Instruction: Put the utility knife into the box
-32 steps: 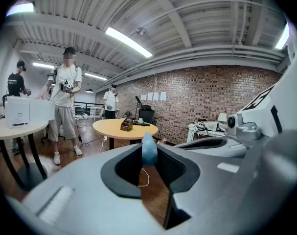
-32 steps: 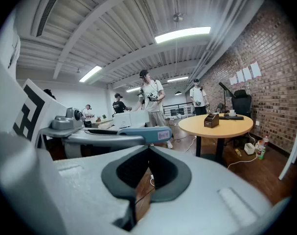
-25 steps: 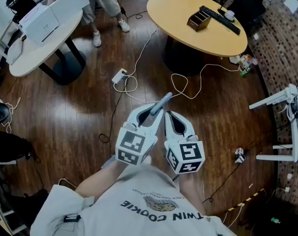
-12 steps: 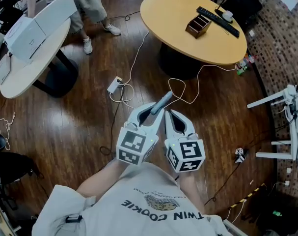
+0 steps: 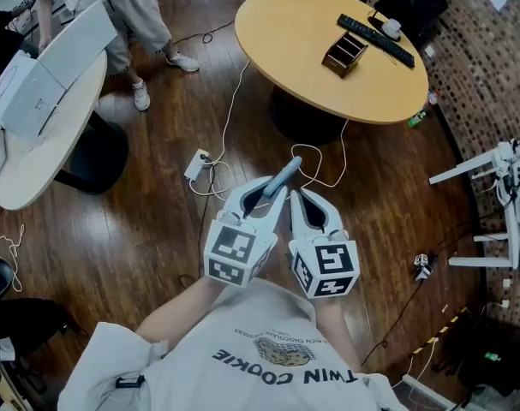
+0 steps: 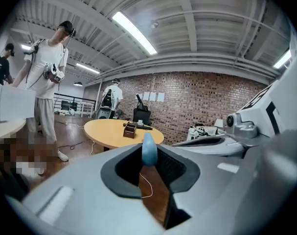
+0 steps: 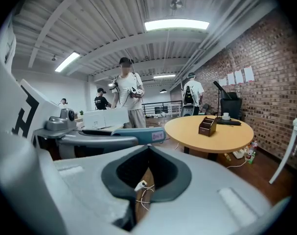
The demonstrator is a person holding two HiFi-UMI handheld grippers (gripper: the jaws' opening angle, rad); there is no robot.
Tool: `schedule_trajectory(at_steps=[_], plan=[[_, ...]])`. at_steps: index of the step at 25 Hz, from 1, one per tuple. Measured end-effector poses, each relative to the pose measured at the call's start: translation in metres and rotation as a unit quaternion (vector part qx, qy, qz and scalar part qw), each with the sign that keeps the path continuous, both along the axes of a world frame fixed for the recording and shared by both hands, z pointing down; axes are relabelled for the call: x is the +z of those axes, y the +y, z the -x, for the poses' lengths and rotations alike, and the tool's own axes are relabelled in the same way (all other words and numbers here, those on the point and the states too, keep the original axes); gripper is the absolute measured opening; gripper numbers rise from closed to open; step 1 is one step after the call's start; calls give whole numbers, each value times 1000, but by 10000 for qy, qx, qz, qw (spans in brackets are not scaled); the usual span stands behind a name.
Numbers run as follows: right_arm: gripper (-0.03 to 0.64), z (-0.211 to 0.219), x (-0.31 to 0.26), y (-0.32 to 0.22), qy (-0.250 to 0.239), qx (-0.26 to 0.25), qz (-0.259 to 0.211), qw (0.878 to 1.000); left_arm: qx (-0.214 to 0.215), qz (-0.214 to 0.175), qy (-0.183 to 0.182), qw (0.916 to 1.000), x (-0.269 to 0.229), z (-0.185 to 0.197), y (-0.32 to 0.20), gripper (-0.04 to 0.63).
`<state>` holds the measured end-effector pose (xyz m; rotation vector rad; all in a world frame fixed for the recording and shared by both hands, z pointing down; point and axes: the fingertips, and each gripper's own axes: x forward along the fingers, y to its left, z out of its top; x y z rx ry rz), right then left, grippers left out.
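The utility knife (image 5: 283, 178) is sitting clenched between the left gripper's (image 5: 270, 192) fingers (image 5: 245, 200), tip pointing ahead. It is likely being carried toward the box (image 5: 343, 54) on the round surface (image 5: 285, 32). The right gripper (image 5: 299, 199) is staying closed and empty. Against a second earlier, the surface is drawing nearer, with the grip unchanged.

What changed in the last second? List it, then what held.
The person has stepped toward the round yellow table: it, the wooden box on it and the power strip on the floor have all slid down the head view, nearer the grippers. Nothing was grasped or released. Unchanged: the left gripper stays shut on the utility knife, the right gripper shut and empty, side by side.
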<state>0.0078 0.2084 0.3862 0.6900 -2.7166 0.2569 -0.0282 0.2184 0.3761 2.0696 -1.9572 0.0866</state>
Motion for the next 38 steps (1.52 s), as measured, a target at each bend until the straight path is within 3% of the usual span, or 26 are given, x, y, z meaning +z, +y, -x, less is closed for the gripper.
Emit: schedule_trajectory(at_steps=[8,19,38], plan=[[-2,38,-2,-21,-4,137,-123,9998,106,2,69,9999,4,38,-20,71],[-1,49,11,-63,11,239,-11,9997,177,45,95,9998,13,50,-64,71],[-2,45,18,-233,-66,-235,126,9996,-210,220,-114,9995,23,44,-228,71]])
